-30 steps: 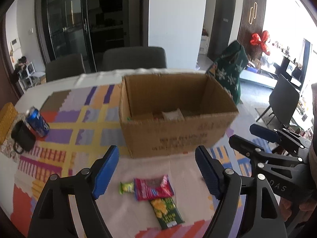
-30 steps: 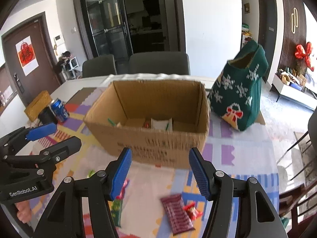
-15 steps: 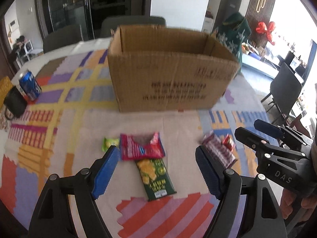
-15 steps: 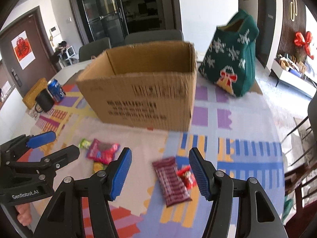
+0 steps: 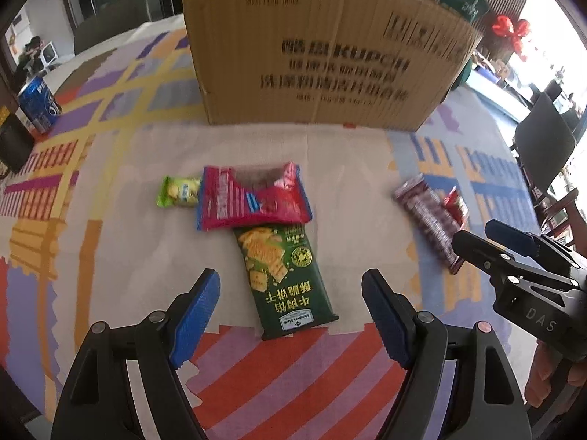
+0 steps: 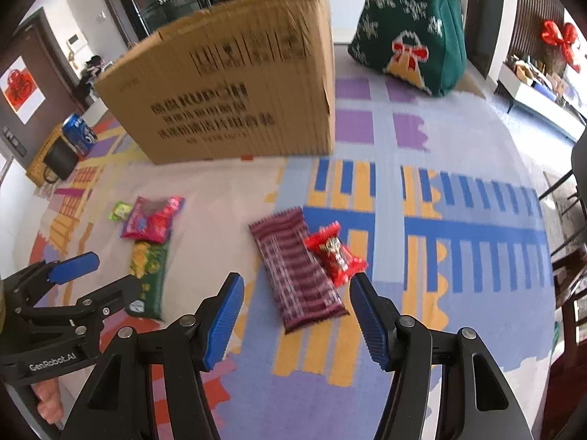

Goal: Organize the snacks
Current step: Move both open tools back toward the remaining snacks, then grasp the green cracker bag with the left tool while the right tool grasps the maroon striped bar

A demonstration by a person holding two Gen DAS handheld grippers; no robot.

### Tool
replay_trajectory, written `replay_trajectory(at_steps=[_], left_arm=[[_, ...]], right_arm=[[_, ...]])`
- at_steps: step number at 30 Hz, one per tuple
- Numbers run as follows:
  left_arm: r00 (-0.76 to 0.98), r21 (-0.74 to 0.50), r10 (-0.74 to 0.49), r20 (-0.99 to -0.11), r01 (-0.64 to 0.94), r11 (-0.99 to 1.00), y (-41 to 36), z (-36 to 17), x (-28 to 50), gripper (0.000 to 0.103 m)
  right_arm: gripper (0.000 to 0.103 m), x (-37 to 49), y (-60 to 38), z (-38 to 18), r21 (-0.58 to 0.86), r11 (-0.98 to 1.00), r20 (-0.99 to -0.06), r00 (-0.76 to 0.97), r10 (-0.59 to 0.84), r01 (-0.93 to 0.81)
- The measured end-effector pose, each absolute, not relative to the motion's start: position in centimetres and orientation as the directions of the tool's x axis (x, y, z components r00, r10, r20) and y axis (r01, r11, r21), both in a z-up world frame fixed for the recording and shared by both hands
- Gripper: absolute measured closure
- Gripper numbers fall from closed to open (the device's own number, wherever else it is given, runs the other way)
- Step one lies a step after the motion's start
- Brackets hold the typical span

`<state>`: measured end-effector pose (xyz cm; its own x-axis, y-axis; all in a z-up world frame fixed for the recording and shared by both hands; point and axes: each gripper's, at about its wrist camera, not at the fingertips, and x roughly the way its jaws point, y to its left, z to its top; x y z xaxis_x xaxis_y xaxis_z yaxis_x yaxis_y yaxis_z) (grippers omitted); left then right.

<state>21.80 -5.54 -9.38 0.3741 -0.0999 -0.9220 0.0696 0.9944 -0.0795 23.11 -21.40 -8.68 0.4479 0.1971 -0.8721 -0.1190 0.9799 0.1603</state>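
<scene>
A cardboard box [image 5: 323, 51] stands on the patterned tablecloth; it also shows in the right wrist view [image 6: 234, 91]. In front of it lie a green cracker packet [image 5: 282, 275], a pink-red packet [image 5: 253, 198] and a small light-green packet [image 5: 179, 192]. My left gripper [image 5: 291, 311] is open just above the green packet's near end. A dark striped packet [image 6: 297, 275] and a small red candy packet [image 6: 335, 253] lie between the fingers of my open right gripper [image 6: 297, 315], which hovers above them.
A blue soda can [image 5: 38, 104] and a black pouch [image 5: 13, 146] sit at the left. A green knitted Christmas bag [image 6: 411, 29] stands to the right of the box. Chairs stand beyond the table's right edge [image 5: 543, 146].
Both grippers have come down and closer to the table, from looking into the box to hovering over the packets in front of it. Both stay open.
</scene>
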Motion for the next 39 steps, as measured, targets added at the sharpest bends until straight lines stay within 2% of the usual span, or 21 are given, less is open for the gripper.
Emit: replay_trajectory(at_steps=[18, 22, 25, 27, 29, 34, 35, 36, 39], left_arm=[[0.327, -0.068, -0.072, -0.942, 0.023, 0.997, -4.7, -12.3, 22.8, 0.025], [0.343, -0.065, -0.065, -0.937, 0.012, 0.998, -4.4, -12.3, 22.9, 0.030], [0.353, -0.056, -0.059, -0.934, 0.017, 0.998, -4.6, -12.2, 23.1, 0.037], [0.359, -0.050, -0.054, -0.932, 0.022, 0.999, -4.8, -12.1, 23.0, 0.052], [0.361, -0.055, -0.062, -0.930, 0.028, 0.998, -4.9, -12.0, 23.0, 0.058], [0.358, -0.108, -0.109, -0.927, 0.025, 0.994, -4.3, -11.9, 22.9, 0.061], [0.357, -0.116, -0.117, -0.927, 0.025, 0.993, -4.2, -11.8, 22.9, 0.061], [0.356, -0.122, -0.123, -0.927, 0.025, 0.992, -4.1, -11.8, 22.9, 0.061], [0.353, -0.134, -0.136, -0.926, 0.029, 0.990, -3.9, -11.7, 22.7, 0.061]], right_arm=[[0.042, 23.7, -19.6, -11.5, 0.215, 0.964, -0.894, 0.367, 0.258, -0.154], [0.042, 24.5, -18.5, -11.3, 0.204, 0.967, -0.890, 0.383, 0.249, -0.156], [0.042, 25.1, -18.0, -11.3, 0.183, 0.972, -0.890, 0.396, 0.228, -0.149], [0.042, 25.7, -17.8, -11.5, 0.172, 0.975, -0.893, 0.397, 0.214, -0.139], [0.042, 26.1, -17.5, -11.7, 0.159, 0.980, -0.899, 0.392, 0.194, -0.121], [0.043, 26.7, -16.6, -11.8, 0.113, 0.987, -0.898, 0.413, 0.150, -0.112], [0.047, 26.8, -16.3, -11.8, 0.098, 0.989, -0.898, 0.419, 0.136, -0.112], [0.059, 26.7, -16.2, -11.8, 0.085, 0.990, -0.897, 0.423, 0.124, -0.110], [0.063, 26.7, -16.2, -11.8, 0.065, 0.991, -0.896, 0.431, 0.109, -0.114]])
